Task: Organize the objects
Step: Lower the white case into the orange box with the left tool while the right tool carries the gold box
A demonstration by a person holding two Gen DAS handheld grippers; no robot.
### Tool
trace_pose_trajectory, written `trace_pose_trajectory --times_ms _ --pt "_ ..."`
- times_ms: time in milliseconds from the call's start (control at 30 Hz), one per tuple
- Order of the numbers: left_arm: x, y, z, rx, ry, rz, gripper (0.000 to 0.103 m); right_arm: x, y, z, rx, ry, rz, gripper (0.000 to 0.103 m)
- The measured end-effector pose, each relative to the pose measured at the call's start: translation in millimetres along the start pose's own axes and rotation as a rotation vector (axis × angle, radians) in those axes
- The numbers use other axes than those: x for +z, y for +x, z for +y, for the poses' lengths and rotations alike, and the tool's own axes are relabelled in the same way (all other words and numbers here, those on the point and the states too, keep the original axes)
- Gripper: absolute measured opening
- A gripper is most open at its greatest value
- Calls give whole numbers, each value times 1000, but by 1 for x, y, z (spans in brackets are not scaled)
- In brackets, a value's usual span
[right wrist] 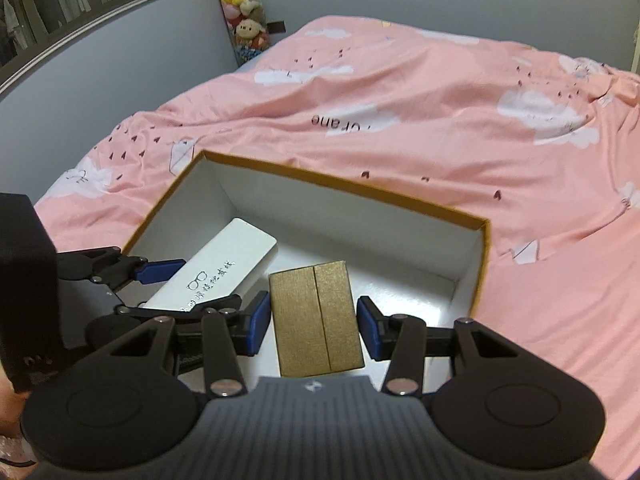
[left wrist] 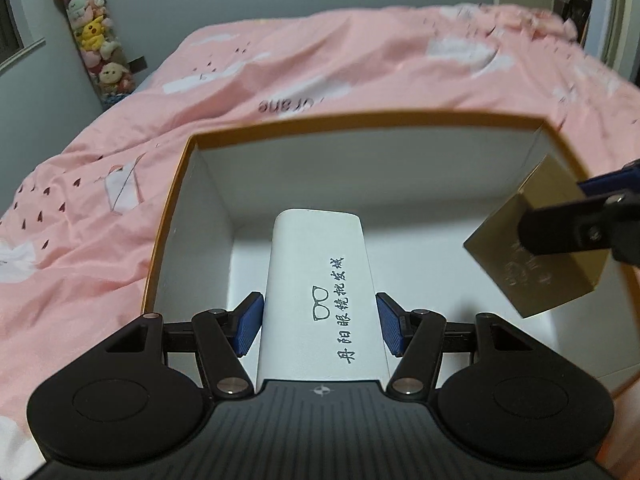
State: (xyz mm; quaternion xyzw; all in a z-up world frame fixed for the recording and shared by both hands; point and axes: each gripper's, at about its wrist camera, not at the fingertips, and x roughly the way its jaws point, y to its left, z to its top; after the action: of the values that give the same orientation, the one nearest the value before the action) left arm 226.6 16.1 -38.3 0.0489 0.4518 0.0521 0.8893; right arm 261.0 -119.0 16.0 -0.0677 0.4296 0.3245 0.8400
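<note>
Case (left wrist: pixel 318 292) clamped in left claw (left wrist: pixel 319 322).

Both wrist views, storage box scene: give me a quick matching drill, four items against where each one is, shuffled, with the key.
Items:
1. white glasses case
2. gold box
3. open cardboard box
4. tube of plush toys

Places:
A. on the pink bedspread
B. between the left gripper pads, over the open box
C. standing against the wall beyond the bed
D. between the right gripper pads, over the open box

Pairs: 1-B, 2-D, 3-A, 4-C
</note>
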Motion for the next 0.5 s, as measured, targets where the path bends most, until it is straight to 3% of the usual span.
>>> trace_pose_trajectory --times_ms 267,500 --pt "-6 19 8 29 -30 100 70 3 25 2 35 8 51 49" --pt "-8 20 11 27 -46 138 71 3 35 1 56 18 81 49"
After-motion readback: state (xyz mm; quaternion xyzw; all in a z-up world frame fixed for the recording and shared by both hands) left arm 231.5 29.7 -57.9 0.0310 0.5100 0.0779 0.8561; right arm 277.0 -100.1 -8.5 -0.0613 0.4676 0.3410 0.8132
